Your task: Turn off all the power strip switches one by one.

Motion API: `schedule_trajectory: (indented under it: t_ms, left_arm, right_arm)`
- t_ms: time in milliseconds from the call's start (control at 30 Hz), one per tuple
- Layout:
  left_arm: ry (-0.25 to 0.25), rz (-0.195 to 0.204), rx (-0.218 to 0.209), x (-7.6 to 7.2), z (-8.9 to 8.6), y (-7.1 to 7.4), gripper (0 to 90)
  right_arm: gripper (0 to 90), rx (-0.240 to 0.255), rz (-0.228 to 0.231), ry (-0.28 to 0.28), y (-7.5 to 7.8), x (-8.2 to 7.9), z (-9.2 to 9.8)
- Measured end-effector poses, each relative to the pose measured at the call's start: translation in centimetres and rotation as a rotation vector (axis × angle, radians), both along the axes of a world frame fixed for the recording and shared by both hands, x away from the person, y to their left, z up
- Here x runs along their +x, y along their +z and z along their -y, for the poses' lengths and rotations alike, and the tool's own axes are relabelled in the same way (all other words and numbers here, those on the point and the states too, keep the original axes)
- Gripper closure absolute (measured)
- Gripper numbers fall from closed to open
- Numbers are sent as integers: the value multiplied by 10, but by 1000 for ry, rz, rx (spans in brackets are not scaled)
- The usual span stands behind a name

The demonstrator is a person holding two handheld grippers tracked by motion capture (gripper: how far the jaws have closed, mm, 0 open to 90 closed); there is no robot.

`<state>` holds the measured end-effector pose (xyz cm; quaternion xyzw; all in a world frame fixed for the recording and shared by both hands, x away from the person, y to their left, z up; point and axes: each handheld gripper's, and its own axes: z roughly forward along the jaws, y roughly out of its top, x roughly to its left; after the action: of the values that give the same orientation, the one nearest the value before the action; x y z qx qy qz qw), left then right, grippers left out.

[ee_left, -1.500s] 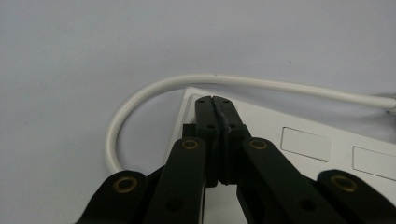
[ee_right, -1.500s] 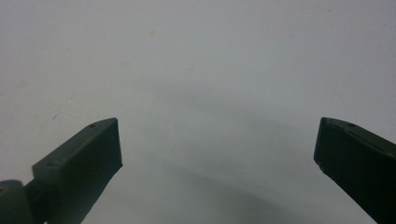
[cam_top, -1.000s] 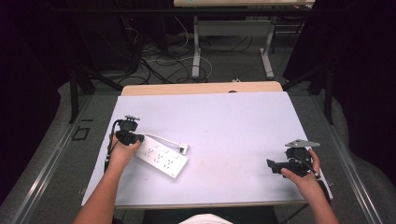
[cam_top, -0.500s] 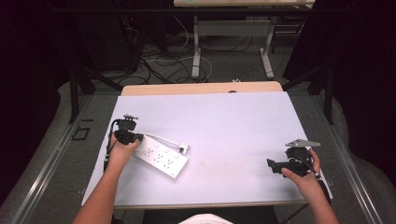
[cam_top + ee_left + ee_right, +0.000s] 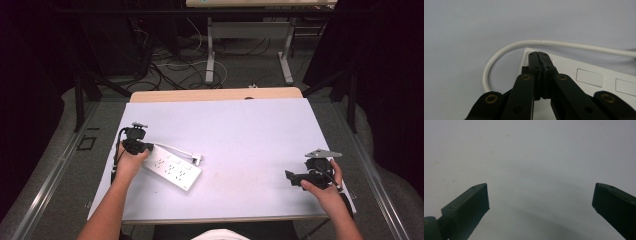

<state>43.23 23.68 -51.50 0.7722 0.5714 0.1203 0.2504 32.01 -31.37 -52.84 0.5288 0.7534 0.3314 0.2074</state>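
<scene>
pale lilac worktop (image 5: 240, 135) carries a white power strip (image 5: 172, 168) at its left side, long axis running from the near right to the far left, white cord (image 5: 506, 48) looping off the far-left end. the left gripper (image 5: 539, 55) is the nearer one: its jaws are pressed together, tips resting on that end of the strip, left forearm coming from below. the right gripper (image 5: 296, 179) lies well apart at the right edge, jaws wide apart, nothing between them.

The white power strip (image 5: 171, 169) lay flat on the counter's left side, angled diagonally, sockets facing up. Its white cord (image 5: 176, 148) looped from the near-left end and ran alongside to a plug (image 5: 198, 159).
</scene>
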Motion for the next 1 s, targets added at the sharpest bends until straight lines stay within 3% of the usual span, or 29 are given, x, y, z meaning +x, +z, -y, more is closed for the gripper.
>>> schedule_trajectory:
  t_ms: [233, 1000]
  left_arm:
    - [8, 7, -10, -1, 0, 1, 900]
    - [-91, 11, -54, -16, 24, 5, 900]
  right_arm:
    - [4, 0, 1, -1, 0, 0, 0]
    - [4, 0, -1, 1, 0, 0, 0]
